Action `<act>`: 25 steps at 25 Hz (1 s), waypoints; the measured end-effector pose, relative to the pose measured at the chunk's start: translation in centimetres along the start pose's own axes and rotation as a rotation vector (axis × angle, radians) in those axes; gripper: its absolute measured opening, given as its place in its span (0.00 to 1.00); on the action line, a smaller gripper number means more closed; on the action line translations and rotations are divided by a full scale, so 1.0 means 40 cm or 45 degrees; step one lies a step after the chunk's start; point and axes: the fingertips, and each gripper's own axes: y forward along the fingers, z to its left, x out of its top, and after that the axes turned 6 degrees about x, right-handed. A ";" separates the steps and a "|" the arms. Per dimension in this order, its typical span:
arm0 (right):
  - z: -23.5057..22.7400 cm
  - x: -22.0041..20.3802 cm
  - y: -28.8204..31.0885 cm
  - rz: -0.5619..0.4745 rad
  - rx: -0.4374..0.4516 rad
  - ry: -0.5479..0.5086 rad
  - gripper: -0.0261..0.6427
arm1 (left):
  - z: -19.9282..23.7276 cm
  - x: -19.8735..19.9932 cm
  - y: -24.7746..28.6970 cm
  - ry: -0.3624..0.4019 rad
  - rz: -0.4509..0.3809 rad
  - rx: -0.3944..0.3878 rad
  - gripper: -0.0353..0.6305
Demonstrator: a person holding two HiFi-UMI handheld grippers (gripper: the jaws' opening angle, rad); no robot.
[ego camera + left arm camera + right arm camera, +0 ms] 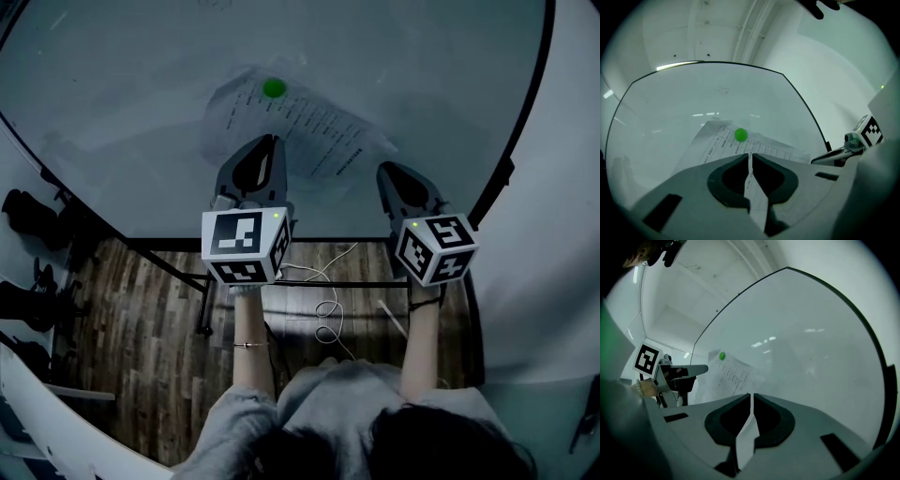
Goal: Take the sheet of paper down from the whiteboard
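- The whiteboard (131, 103) filled the upper part of the head view, and its dark frame curved down the right side.
- The sheet of paper (319, 131) lay flat against the board, printed side out. A green magnet (273, 88) pinned it near the top edge.
- You held the left gripper (270, 142) up at the sheet's lower left part, with its marker cube (244, 246) facing the head camera.
- In the left gripper view the left gripper (750, 154) had its jaws clamped together on a strip of the paper (717, 140). The strip ran down between the pads, and the magnet (740, 135) sat just above the jaw tips.
- You held the right gripper (386, 171) at the sheet's lower right corner, with its marker cube (434, 247) below it.
- In the right gripper view the right gripper (751, 395) was likewise clenched on a fold of paper, which stood edge-on between the two jaws.
- The same view showed the rest of the sheet (733, 376) and the magnet (722, 356) to the left on the board, and beyond them the left gripper (704, 367).
- Below the board lay a wooden floor (141, 328), and a white cable (323, 300) was looped on it between your forearms.
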 end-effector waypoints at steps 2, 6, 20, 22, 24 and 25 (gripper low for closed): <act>-0.007 0.003 -0.002 -0.001 -0.027 0.013 0.04 | 0.001 0.016 0.018 0.019 -0.015 -0.013 0.06; -0.014 0.004 -0.006 -0.013 -0.060 0.034 0.09 | 0.004 0.024 0.042 0.027 -0.041 -0.011 0.07; -0.017 0.024 0.012 -0.035 -0.087 0.021 0.18 | 0.024 0.081 0.102 0.118 -0.100 0.039 0.21; -0.017 0.024 0.016 -0.035 -0.084 0.020 0.19 | 0.021 0.087 0.113 0.148 -0.099 0.041 0.24; -0.020 0.021 0.018 -0.031 -0.088 0.025 0.20 | 0.022 0.089 0.122 0.169 -0.099 0.052 0.24; -0.023 0.018 0.018 -0.028 -0.092 0.027 0.20 | 0.023 0.090 0.125 0.172 -0.099 0.057 0.24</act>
